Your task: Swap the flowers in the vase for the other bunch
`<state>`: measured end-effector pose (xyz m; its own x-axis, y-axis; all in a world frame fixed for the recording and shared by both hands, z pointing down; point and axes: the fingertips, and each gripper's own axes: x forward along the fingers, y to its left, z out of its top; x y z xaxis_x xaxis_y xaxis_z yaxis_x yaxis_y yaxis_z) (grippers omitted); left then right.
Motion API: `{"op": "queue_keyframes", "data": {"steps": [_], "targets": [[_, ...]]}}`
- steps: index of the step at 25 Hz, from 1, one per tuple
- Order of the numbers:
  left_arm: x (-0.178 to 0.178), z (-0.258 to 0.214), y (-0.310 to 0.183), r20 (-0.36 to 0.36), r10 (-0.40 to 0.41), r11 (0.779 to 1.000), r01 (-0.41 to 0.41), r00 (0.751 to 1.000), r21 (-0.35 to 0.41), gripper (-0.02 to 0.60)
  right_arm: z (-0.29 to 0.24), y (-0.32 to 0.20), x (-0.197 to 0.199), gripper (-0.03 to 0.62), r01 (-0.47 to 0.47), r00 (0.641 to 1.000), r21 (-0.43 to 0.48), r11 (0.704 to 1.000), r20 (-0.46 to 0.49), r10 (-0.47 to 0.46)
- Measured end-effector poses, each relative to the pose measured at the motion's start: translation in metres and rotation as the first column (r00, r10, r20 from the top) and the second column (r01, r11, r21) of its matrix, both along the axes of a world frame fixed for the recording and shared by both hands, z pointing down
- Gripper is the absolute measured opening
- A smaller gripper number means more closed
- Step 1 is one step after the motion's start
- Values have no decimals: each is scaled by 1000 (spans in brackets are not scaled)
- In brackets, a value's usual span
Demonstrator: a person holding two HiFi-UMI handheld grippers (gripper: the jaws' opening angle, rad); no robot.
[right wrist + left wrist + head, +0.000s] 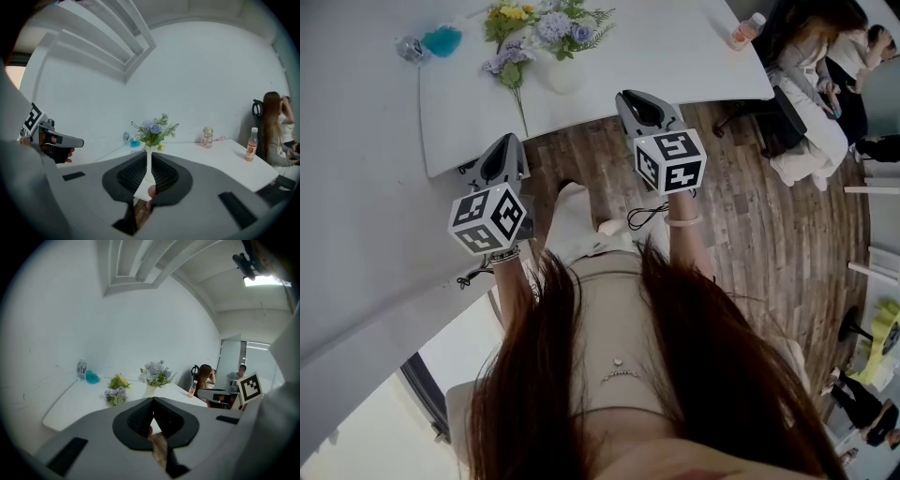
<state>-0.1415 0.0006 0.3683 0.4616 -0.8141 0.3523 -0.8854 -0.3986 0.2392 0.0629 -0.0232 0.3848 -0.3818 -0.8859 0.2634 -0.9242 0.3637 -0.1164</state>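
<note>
The person is standing at the near edge of the white table [675,56], holding both grippers out level over the wooden floor [750,216], short of the things on it. The left gripper [152,400] is keeping its fingers pressed together at the tips, with nothing between them. The right gripper [149,153] is holding its fingers narrow, leaving only a thin slit, and they too are gripping nothing. Farther in on the table, a white vase [562,75] is standing upright with pale blue flowers [561,22] and greenery in it. Just left of it, the other bunch [508,62], purple and yellow, is lying flat with its stem pointing toward the near edge. At the far left corner a clear bottle [412,48] is standing beside a teal object [443,40].
</note>
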Motion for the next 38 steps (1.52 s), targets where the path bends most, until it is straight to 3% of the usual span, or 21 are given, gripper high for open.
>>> {"op": "queue_keyframes", "data": {"steps": [22,38], "targets": [[2,-2,72,8,-9,999,9,1000,34,4,-19,81,9,32,-5,1000,85,996,-20,7],[6,1,86,11,6,999,-7,1000,35,5,-15,105,14,32,-13,998,107,994,-58,20]]}}
